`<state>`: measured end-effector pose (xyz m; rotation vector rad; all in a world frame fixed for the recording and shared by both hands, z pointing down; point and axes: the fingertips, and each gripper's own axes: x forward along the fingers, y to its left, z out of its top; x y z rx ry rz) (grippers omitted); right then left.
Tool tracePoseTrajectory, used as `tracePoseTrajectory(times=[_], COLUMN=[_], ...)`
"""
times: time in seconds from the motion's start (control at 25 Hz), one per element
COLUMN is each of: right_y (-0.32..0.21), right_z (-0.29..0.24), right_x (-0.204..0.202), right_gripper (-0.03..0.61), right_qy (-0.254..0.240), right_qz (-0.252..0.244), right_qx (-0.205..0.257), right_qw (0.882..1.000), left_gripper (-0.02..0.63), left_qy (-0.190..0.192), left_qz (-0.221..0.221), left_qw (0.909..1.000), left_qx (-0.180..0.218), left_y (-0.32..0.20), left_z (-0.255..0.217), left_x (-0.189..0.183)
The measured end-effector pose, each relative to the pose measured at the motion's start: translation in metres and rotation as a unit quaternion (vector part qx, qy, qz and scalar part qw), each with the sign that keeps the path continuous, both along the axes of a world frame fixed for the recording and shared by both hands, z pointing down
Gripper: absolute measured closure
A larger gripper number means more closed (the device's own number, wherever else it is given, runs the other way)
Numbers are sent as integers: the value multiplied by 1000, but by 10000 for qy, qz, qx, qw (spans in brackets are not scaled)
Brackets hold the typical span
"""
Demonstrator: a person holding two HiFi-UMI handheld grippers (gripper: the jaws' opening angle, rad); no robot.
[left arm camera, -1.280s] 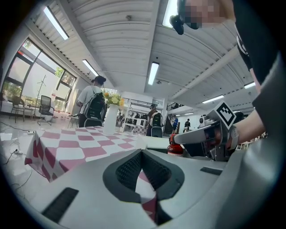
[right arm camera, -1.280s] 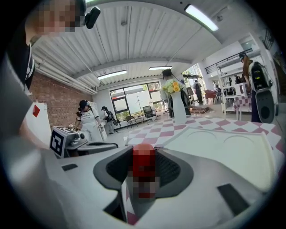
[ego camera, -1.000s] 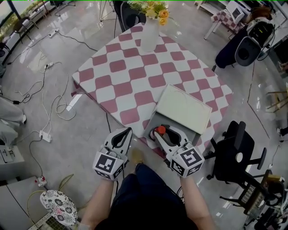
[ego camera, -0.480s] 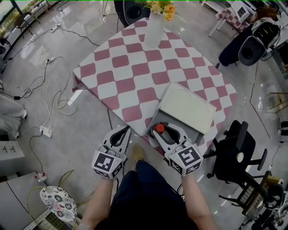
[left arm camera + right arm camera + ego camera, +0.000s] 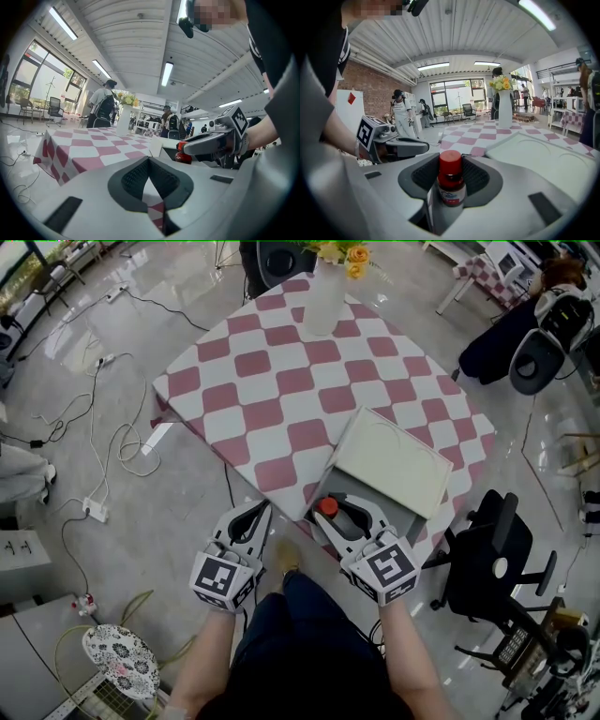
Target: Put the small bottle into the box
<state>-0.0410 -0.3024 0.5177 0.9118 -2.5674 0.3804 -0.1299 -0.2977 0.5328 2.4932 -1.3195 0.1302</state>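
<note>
Hardly anything has moved over the last second. My right gripper (image 5: 336, 510) and left gripper (image 5: 264, 510) sit where they were by the near corner of the table (image 5: 281, 381), and the small bottle (image 5: 451, 174) is in the right jaws as before. Only the view itself has slid a little.

Table: red-and-white checked cloth, seen corner-on. Vase (image 5: 323, 298) with yellow flowers at the far corner.

Box (image 5: 339, 489): grey, open, on the near right edge of the table. Its pale lid (image 5: 392, 463) is swung back on the side toward the table's middle.

Right gripper: reaches over the open box from the near side, jaws spread wide and pinching the small bottle by its body, one pad on each side.

Left gripper: off the table's near edge, over floor, beside the right one but apart. Fingertips pressed together, nothing between them.

Small bottle: upright, red cap on top, dark body, pale label. I cannot tell whether its base touches the box floor.
</note>
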Motion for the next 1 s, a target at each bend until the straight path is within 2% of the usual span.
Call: tracePoseTrajectory(times=[1.0], right_y=[23], right_z=[6], right_x=[4], right_gripper=[407], right_qy=[186], right_qz=[-76], right_qx=[-168], right_qw=[9997], left_gripper=[614], left_qy=[-1], left_qz=[121], left_qw=[9999], left_qx=[67], left_y=[15], left_z=[-4], left_x=[13])
